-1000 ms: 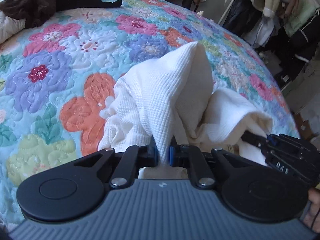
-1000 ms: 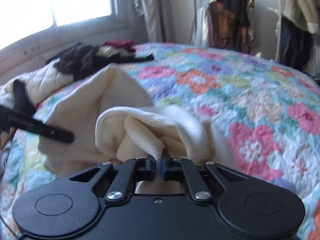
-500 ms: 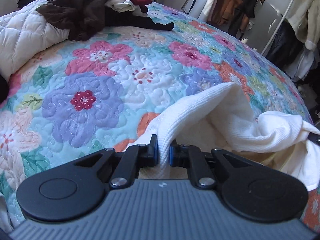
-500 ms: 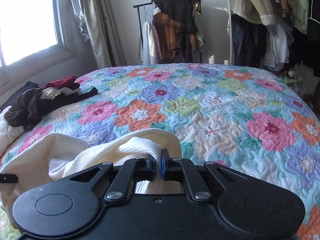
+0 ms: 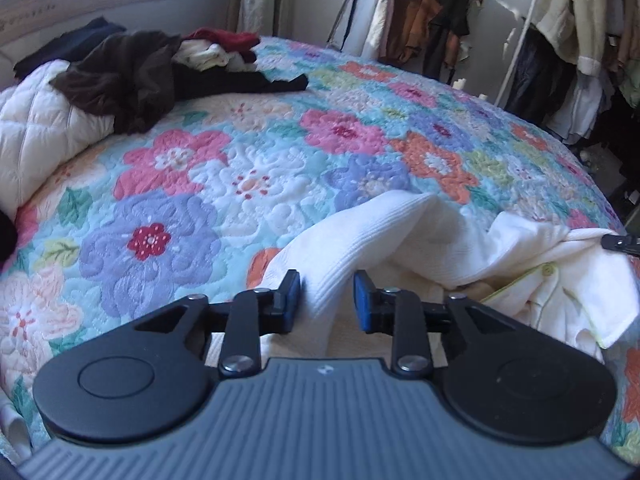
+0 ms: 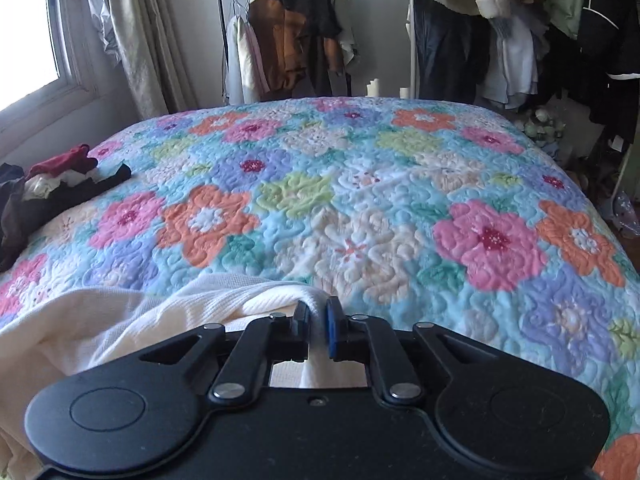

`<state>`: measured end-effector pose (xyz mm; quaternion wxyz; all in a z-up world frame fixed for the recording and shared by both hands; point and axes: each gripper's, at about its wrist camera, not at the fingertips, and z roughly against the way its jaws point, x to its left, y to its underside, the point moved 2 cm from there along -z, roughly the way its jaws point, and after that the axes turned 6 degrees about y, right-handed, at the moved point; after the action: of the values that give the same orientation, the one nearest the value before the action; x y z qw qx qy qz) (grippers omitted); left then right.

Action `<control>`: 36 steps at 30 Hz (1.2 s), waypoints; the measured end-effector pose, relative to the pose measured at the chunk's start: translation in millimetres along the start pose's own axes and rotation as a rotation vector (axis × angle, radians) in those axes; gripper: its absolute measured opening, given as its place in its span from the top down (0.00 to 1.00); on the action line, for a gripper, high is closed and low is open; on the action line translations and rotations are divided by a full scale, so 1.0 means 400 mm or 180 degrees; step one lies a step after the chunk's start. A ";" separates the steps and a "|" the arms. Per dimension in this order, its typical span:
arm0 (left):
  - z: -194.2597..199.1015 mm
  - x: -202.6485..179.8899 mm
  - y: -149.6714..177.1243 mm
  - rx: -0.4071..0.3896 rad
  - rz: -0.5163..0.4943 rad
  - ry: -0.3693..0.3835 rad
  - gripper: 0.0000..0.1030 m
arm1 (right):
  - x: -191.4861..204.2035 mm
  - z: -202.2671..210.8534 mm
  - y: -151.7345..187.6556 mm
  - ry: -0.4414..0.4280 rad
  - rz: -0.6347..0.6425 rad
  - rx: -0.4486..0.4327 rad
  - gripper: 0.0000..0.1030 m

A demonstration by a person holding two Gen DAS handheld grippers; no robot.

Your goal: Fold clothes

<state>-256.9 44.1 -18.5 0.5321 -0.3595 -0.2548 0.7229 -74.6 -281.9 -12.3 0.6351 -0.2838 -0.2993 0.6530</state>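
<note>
So I'm at the near edge of the bed (image 6: 360, 184) with the cream top (image 5: 400, 232) bunched up on the flowery quilt right in front of me. My left gripper (image 5: 326, 300) has its jaws spread apart, and a ridge of the waffle knit runs up between the blue pads (image 5: 362, 304) without either one pressing on it, so it's just sitting loose there. My right gripper (image 6: 318, 320) is a different story: jaws pulled nearly together with a thin fold of the same top pinched between them. From the right cam, the rest of the fabric spreads off toward the near left corner of the bed. From the left cam, you can see the top humped up in the middle and trailing off to the right, where a bit with a greenish edge and a small button shows. Far left corner of the bed has a pile of clothes (image 5: 152, 68), brown, black, red, and cream stuff, partly lying on a white pillow (image 5: 36, 136). Clothes racks (image 6: 304, 28) stand past the far edge.
</note>
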 end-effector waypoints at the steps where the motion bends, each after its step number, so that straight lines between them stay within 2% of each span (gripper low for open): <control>1: 0.018 -0.014 0.005 -0.0053 -0.0049 0.0070 0.56 | 0.002 0.006 0.014 -0.0011 -0.0008 0.0012 0.80; 2: 0.034 -0.026 0.011 -0.0095 -0.0086 0.0147 0.51 | 0.002 0.016 0.027 -0.0059 -0.0046 0.0023 0.73; 3: 0.042 -0.032 0.022 -0.0084 -0.0060 0.0252 0.37 | 0.002 0.029 0.041 -0.0164 -0.0095 0.0055 0.70; 4: 0.044 -0.038 0.037 -0.0024 -0.0005 0.0371 0.28 | 0.003 0.042 0.055 -0.0272 -0.0141 0.0086 0.70; 7: 0.018 -0.059 0.073 0.0221 0.0062 0.0568 0.28 | 0.014 0.093 0.093 -0.0698 -0.0142 0.0143 0.67; 11: -0.048 -0.108 0.102 0.0440 -0.0192 0.0598 0.28 | 0.058 0.117 0.159 -0.1248 -0.0035 0.0430 0.46; 12: -0.068 -0.119 0.108 0.0494 -0.0258 0.0577 0.28 | 0.071 0.119 0.181 -0.1253 0.0024 0.0483 0.42; 14: -0.111 -0.134 0.118 0.0577 -0.0385 0.0481 0.26 | 0.097 0.126 0.226 -0.1232 0.0159 0.0575 0.41; 15: -0.134 -0.137 0.122 0.0620 -0.0442 0.0417 0.21 | 0.111 0.131 0.250 -0.1209 0.0241 0.0613 0.41; 16: -0.157 -0.139 0.125 0.0668 -0.0492 0.0344 0.18 | 0.130 0.137 0.273 -0.1192 0.0466 0.0647 0.41; 19: -0.207 -0.141 0.136 0.0727 -0.0665 0.0154 0.17 | 0.185 0.154 0.341 -0.1133 0.1132 0.0739 0.41; 20: -0.211 -0.139 0.141 0.0689 -0.0692 0.0058 0.20 | 0.190 0.155 0.351 -0.1042 0.1169 0.0675 0.41; 21: -0.208 -0.135 0.142 0.0640 -0.0683 -0.0060 0.40 | 0.181 0.144 0.352 -0.1025 0.1035 0.0681 0.41; 22: -0.204 -0.130 0.142 0.0597 -0.0672 -0.0157 0.67 | 0.172 0.133 0.352 -0.1009 0.0897 0.0687 0.41; 24: -0.188 -0.110 0.131 0.0546 -0.0616 -0.0169 0.83 | 0.130 0.102 0.345 -0.0998 0.0463 0.0722 0.40; 27: -0.155 -0.080 0.091 0.0441 -0.0412 -0.0066 0.88 | 0.086 0.052 0.340 -0.0931 -0.0050 0.0726 0.39; 31: -0.108 -0.076 0.038 0.0140 -0.0587 -0.0182 0.89 | 0.057 0.009 0.336 -0.0985 -0.0515 0.0677 0.39; 32: -0.104 -0.066 0.027 0.0115 -0.0546 -0.0174 0.89 | 0.057 0.004 0.334 -0.0966 -0.0519 0.0623 0.49; 33: -0.101 -0.057 0.015 0.0090 -0.0505 -0.0166 0.89 | 0.060 0.002 0.332 -0.0860 -0.0453 0.0543 0.74; 34: -0.098 -0.047 0.005 0.0064 -0.0470 -0.0166 0.89 | 0.065 -0.001 0.329 -0.0747 -0.0330 0.0491 0.81; 36: -0.094 -0.021 -0.014 -0.0007 -0.0392 -0.0208 0.90 | 0.054 0.004 0.313 -0.0623 -0.0254 0.0305 0.88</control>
<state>-222.5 37.1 -35.2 0.5666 -0.3199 -0.2945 0.7000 -159.1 -262.2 -105.4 0.6412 -0.1759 -0.3395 0.6653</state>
